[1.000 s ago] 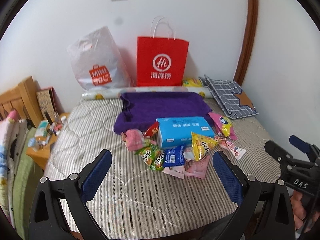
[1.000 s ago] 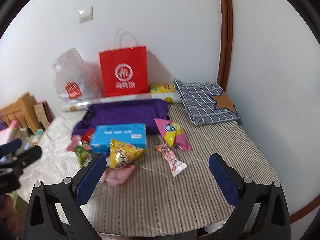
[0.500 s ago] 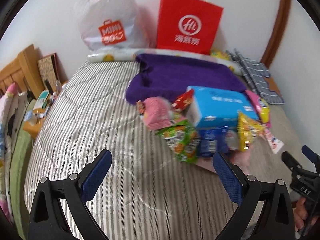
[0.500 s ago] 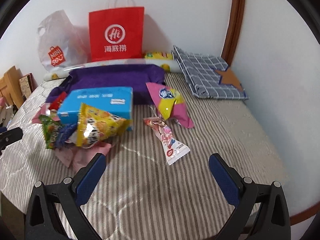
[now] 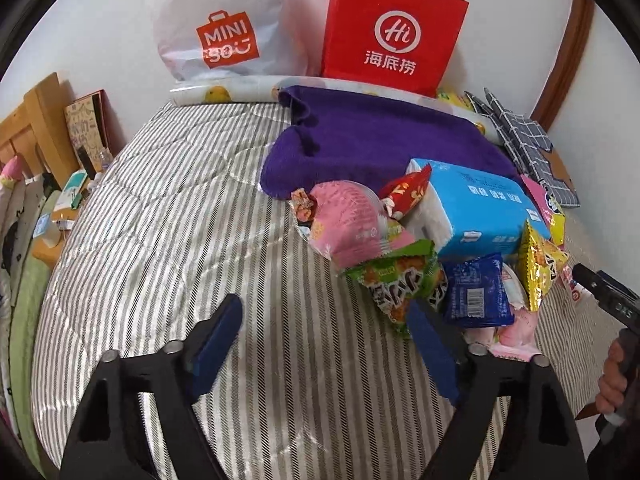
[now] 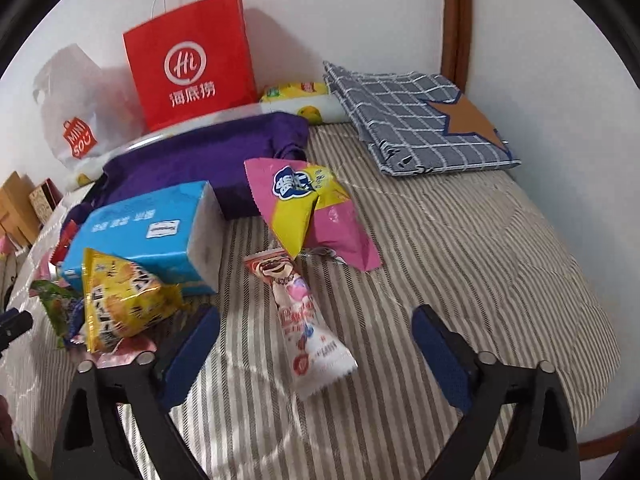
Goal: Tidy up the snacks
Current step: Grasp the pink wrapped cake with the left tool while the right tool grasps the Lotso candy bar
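The left gripper (image 5: 324, 320) had its two blue-padded fingers (image 5: 216, 340) apart with nothing between them; they had just been closing a little. They hung over bare striped bed (image 5: 160, 240) cover, the right-hand finger just beside a green snack packet (image 5: 396, 280). Behind that packet lay a pink snack bag (image 5: 348, 220), a small red packet (image 5: 406, 192) and a dark blue packet (image 5: 474, 292), all crowded against a light blue box (image 5: 480, 208).

The right gripper (image 6: 316, 332) also stood with its fingers (image 6: 192, 352) apart and gripping nothing, having likewise just been narrowing. A long white and pink candy wrapper (image 6: 308, 324) lay on the bed between them, untouched by either pad. Just left of the left-hand finger sat a yellow snack bag (image 6: 120, 300), leaning on the same box. Beyond the wrapper lay a pink and yellow snack bag (image 6: 308, 208).

Farther back, a purple cloth (image 5: 380, 140) spread across the bed. Against the white wall stood a red paper bag (image 5: 392, 32) and a white plastic shopping bag (image 5: 224, 28). A folded grey checked cloth (image 6: 416, 112) with a brown star lay at the far right corner. A wooden headboard (image 5: 32, 128) showed at the left edge.
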Demonstrator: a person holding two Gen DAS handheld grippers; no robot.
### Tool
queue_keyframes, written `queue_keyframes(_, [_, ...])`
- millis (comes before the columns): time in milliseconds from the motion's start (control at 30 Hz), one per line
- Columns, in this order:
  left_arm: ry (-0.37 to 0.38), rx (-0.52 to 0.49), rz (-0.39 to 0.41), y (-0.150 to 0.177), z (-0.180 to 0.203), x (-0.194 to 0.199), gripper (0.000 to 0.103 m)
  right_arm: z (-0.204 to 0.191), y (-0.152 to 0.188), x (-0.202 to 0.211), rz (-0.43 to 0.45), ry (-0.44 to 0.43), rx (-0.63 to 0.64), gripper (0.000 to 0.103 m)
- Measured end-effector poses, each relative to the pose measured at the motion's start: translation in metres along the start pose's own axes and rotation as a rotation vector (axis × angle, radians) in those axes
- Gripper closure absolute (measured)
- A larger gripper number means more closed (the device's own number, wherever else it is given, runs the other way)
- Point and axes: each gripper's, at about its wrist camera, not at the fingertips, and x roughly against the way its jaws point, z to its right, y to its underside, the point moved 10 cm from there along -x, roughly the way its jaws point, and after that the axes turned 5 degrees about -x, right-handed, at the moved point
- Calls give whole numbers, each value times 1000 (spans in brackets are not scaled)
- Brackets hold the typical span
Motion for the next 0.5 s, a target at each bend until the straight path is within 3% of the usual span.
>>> queue_keyframes(300, [51,23,-16,-6,-10,5,24,-13,-2,-36,-50,-23,47,34])
queue_keyframes(367, [59,28,-19,-9,-10,5,25,-15,0,-44,-51,1,81,43])
queue_keyframes(433, [66,26,-9,-14,-8,5,26,-15,2,-49,-52,7,93,60])
queue_keyframes(500, [63,22,3,-21,-7,5,26,-14,4,-53,-52,2,91,63])
